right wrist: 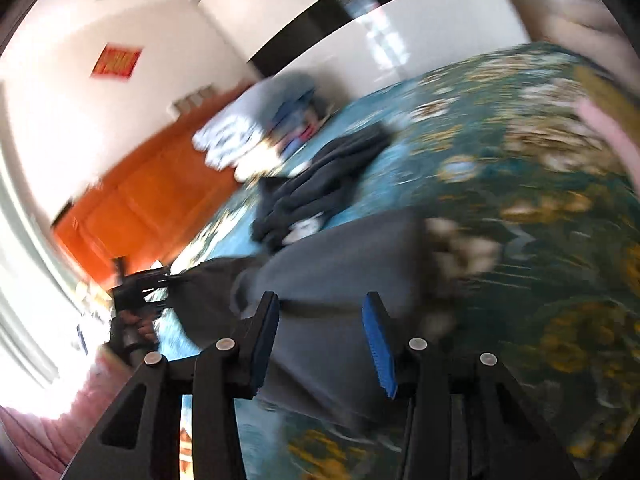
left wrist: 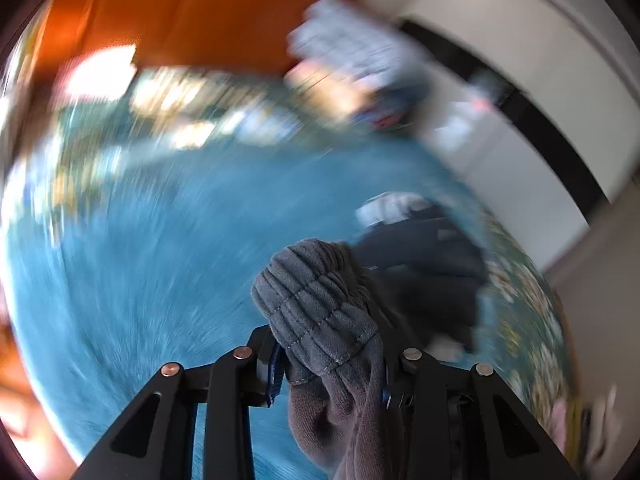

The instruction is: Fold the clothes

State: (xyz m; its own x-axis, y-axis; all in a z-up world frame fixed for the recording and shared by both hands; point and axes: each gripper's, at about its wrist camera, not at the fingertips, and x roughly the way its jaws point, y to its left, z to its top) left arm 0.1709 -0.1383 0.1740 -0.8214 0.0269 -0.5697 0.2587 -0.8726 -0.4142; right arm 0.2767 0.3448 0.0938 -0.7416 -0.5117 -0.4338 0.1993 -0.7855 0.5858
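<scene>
Nearest, in the left wrist view: left gripper [left wrist: 326,376] pinching the ribbed cuff [left wrist: 316,312] of a grey garment [left wrist: 344,408], cloth bunched over and between the fingers. Good to keep that pinch firm; a thick cuff looks likely to slip if eased.

In the right wrist view: right gripper [right wrist: 320,344] spread, blue pads [right wrist: 378,344] apart, nothing between them. Just beyond the fingertips, the same grey garment [right wrist: 340,280] stretched flat across the bed [right wrist: 540,200], its far end running to the left gripper [right wrist: 140,284] at the left of that view. Hard to tell whether the pads touch the cloth; heavy blur.

Judged step: drawing a sleeve or edge over to make a fold. Best done with the pinched cuff carried low and straight across, cloth kept taut, and laid in line with the body of the garment. Sensible for the spread gripper to press or take the near edge so the panel does not drag.

Farther on: a dark heap [right wrist: 316,184] of clothes near the garment's far edge, worth steering clear of. Beyond that, a pale pile [right wrist: 248,128] by the orange headboard [right wrist: 132,200].
</scene>
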